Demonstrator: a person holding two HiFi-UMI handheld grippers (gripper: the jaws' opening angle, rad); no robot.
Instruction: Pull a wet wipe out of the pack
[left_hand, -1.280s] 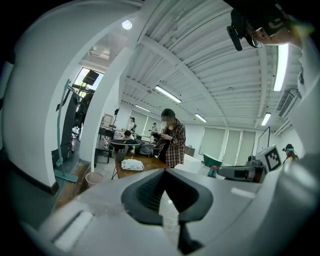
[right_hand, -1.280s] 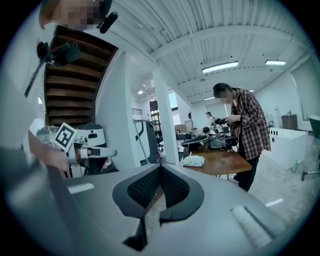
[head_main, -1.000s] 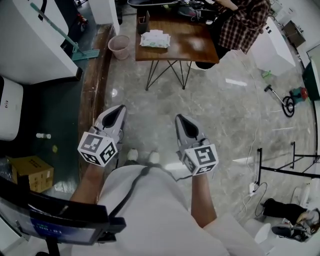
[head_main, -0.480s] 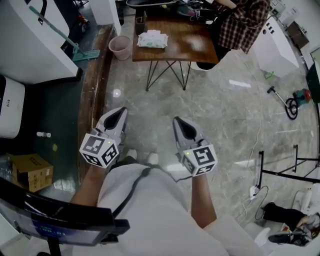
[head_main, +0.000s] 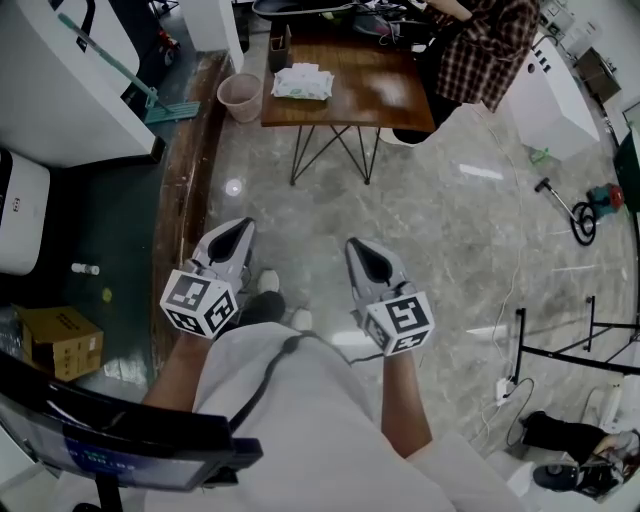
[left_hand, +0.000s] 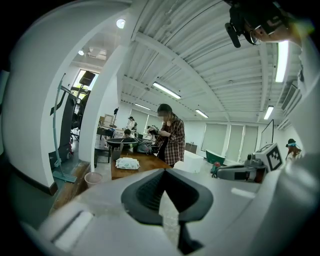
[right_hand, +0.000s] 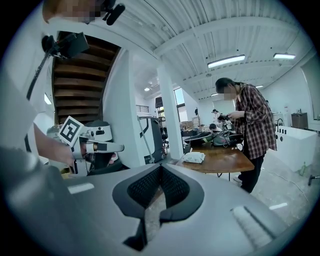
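Observation:
The white wet wipe pack (head_main: 303, 82) lies on the left part of a brown wooden table (head_main: 370, 95) far ahead; it also shows as a small white pack (left_hand: 127, 163) in the left gripper view and as a pack (right_hand: 194, 157) in the right gripper view. My left gripper (head_main: 236, 228) and right gripper (head_main: 356, 246) are held side by side over the floor, well short of the table. Both point toward it with jaws shut and nothing between them.
A person in a plaid shirt (head_main: 482, 45) stands at the table's far right corner. A pink bin (head_main: 239, 95) sits left of the table, beside a raised wooden step (head_main: 190, 170). Cables and a tool (head_main: 580, 205) lie on the marble floor at right. A cardboard box (head_main: 58, 342) sits at left.
The whole view has crept forward toward the table: the table and pack sit slightly higher in the head view. Both grippers keep their side-by-side pose and stay shut.

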